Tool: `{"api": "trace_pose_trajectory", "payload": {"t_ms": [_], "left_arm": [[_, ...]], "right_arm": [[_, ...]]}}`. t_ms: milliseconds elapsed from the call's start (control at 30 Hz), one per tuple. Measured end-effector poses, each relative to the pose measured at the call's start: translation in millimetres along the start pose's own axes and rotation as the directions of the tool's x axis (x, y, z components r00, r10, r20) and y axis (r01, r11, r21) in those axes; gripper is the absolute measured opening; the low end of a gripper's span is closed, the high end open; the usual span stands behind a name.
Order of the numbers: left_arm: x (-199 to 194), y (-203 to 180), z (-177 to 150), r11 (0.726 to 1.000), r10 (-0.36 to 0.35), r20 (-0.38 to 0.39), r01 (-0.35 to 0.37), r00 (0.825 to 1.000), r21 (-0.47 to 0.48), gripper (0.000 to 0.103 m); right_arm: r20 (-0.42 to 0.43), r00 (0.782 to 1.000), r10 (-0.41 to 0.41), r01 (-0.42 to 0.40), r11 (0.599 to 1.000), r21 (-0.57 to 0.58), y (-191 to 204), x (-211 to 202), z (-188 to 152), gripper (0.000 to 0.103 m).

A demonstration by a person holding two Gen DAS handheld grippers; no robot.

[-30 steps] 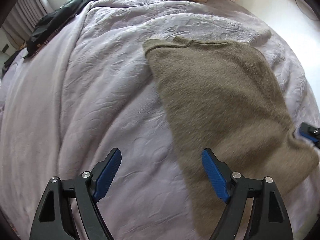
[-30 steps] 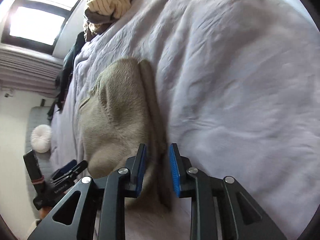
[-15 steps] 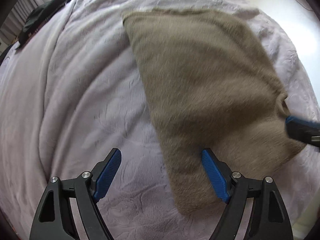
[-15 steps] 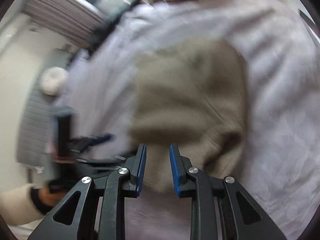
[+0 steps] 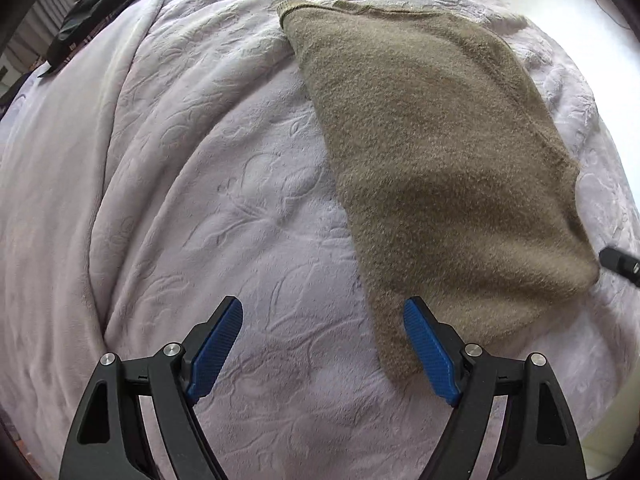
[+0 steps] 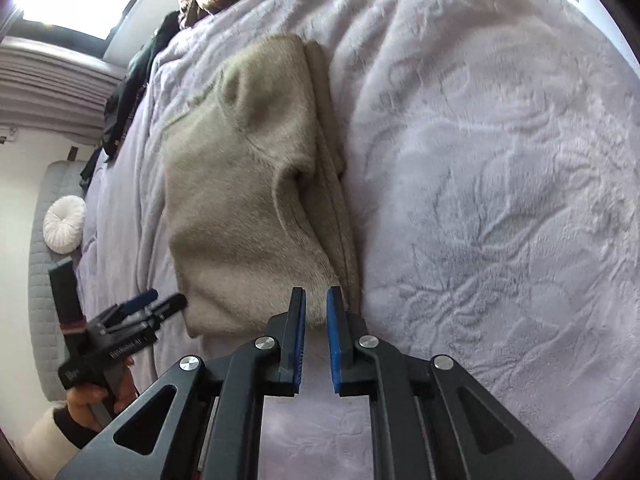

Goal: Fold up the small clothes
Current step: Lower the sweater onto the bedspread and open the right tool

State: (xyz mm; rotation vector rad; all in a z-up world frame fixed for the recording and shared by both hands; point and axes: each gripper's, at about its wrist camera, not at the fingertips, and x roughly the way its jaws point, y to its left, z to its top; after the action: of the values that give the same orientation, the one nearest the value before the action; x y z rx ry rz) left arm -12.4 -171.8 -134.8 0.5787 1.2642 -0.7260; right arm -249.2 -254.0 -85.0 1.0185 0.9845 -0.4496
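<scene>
Taupe sweater (image 5: 432, 140) lies folded on the lavender blanket (image 5: 192, 208), filling my left wrist view from 12 o'clock down to 4 o'clock.

At 10 o'clock dark clothes (image 5: 96, 8) hang over the bed's far edge. From there to 7 o'clock the blanket is bare, which is the widest free stretch I have. My left gripper (image 5: 322, 308) points steeply down with its jaws spread wide and nothing clamped. The sweater's long left edge runs from 12 o'clock down to a narrow tip just inside the right-hand pad (image 5: 428, 352), so that finger sits over cloth and the other over bare blanket. I cannot tell whether either pad touches.

Toward 3 o'clock the sweater's right corner ends just beside the tip of my right gripper (image 5: 618, 264). The bed's edge curves close behind it, so there is little room there.

In the right wrist view, a hand (image 6: 100, 396) at 8 o'clock holds the left gripper near the sweater's near-left corner. The right gripper's jaws have just been closing. Only a thin slit is left, with blanket showing through it and no cloth caught that I can see. The sweater's near hem is just beyond the fingertips. From 1 to 5 o'clock the blanket is open.
</scene>
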Motion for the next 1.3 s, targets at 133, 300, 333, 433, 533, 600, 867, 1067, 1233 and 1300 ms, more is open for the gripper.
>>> {"api": "trace_pose_trajectory", "payload": {"t_ms": [133,300,333,433,533,600,867,1067,1233,1300], "left_arm": [[0,2,-9,1.0,0.002,-0.017,-0.002,1.0,-0.024,0.084],[1,5,-11,0.999,0.004,-0.025,-0.005,1.0,-0.042,0.084],[0,5,-12,0.999,0.005,-0.025,-0.006,1.0,-0.042,0.084],[3,5,-13,0.999,0.001,-0.03,-0.003,1.0,-0.05,0.084],[3,8,-15,0.998,-0.006,-0.036,0.004,0.999,-0.061,0.084],[3,9,-19,0.998,-0.006,-0.033,0.004,0.999,-0.061,0.084],[1,21,-19,0.997,-0.009,-0.042,0.006,0.999,-0.071,0.084],[0,24,-24,0.998,-0.003,-0.049,0.0,0.999,-0.067,0.084],[-5,27,-29,0.997,-0.003,-0.054,-0.001,0.999,-0.075,0.084],[-7,29,-32,0.997,-0.002,-0.057,-0.002,0.998,-0.075,0.084]], "right_arm": [[0.024,1.0,-0.014,0.017,0.995,-0.093,30,6,14,0.012],[0.021,0.983,-0.184,0.184,0.953,-0.242,57,31,29,0.014],[0.02,0.977,-0.214,0.212,0.942,-0.26,57,37,31,0.018],[-0.027,0.973,-0.23,0.22,0.953,-0.21,41,57,39,0.018],[-0.032,0.99,-0.135,0.134,0.991,-0.019,10,53,45,0.016],[-0.016,0.993,-0.115,0.116,0.993,0.015,5,46,43,0.017],[-0.025,0.992,-0.123,0.125,0.991,0.057,1,23,30,0.023],[-0.028,0.988,-0.149,0.15,0.987,0.054,-1,10,15,0.058],[-0.041,0.989,-0.139,0.141,0.989,0.049,4,11,8,0.059],[-0.045,0.988,-0.148,0.149,0.988,0.037,7,13,8,0.063]]}}
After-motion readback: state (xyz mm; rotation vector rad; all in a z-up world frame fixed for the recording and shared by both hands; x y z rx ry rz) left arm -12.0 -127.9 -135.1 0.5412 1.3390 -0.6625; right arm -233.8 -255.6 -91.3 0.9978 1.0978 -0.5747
